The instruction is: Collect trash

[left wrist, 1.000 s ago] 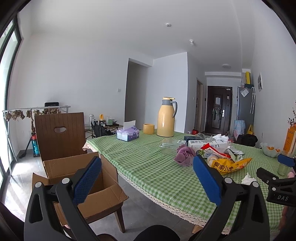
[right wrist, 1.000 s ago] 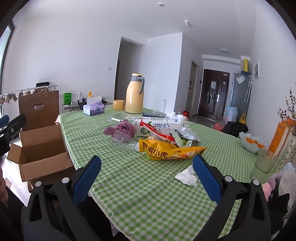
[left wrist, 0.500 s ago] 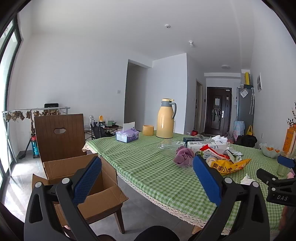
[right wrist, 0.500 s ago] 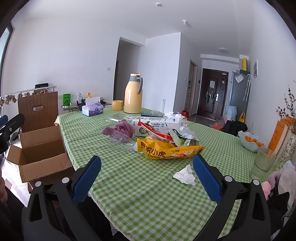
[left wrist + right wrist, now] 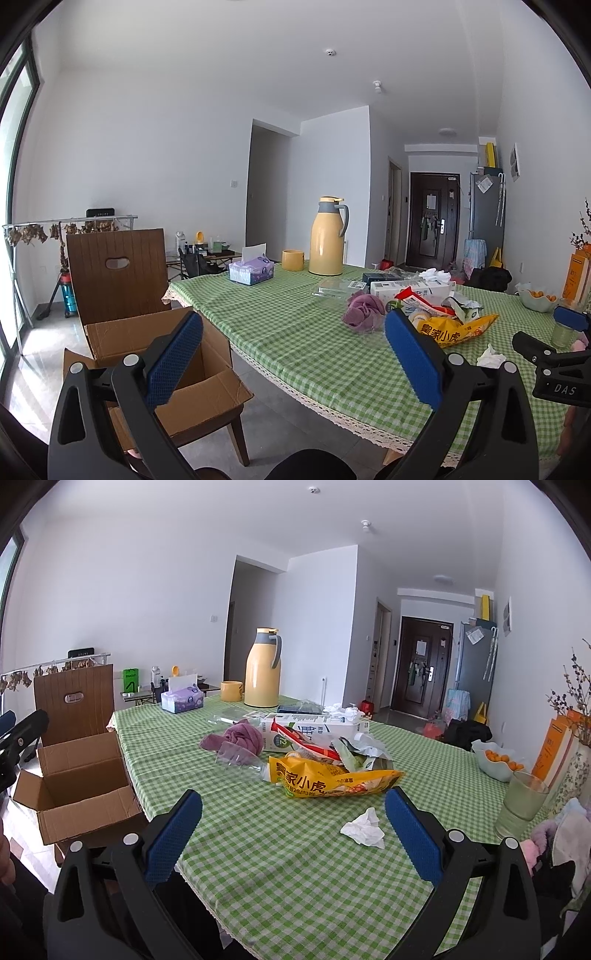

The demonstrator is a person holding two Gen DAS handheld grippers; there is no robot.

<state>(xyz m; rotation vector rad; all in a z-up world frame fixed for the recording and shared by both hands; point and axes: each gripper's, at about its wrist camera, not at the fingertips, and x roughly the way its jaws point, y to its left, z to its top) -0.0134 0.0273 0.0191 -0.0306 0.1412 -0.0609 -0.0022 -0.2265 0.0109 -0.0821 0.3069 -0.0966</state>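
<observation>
A heap of trash lies mid-table on the green checked cloth: a yellow snack bag (image 5: 332, 779), a white milk carton (image 5: 314, 731), a crumpled clear plastic bottle (image 5: 240, 757), torn wrappers (image 5: 362, 753) and a crumpled white tissue (image 5: 364, 829). The same yellow snack bag (image 5: 454, 330) and tissue (image 5: 489, 356) show in the left wrist view. An open cardboard box (image 5: 147, 347) sits on a wooden chair left of the table, also seen as the cardboard box (image 5: 74, 786). My left gripper (image 5: 293, 358) is open above the table edge beside the box. My right gripper (image 5: 293, 836) is open, near the tissue.
A purple cloth (image 5: 240, 736), a tissue box (image 5: 183, 698), a yellow thermos (image 5: 263, 668) and a yellow cup (image 5: 231, 690) stand farther back. A green glass (image 5: 522, 805), a fruit bowl (image 5: 496, 764) and a vase (image 5: 578, 764) crowd the right edge.
Both views have tilted slightly downward and shifted a little; the right gripper has edged nearer the trash heap. Both grippers stay open and hold nothing.
</observation>
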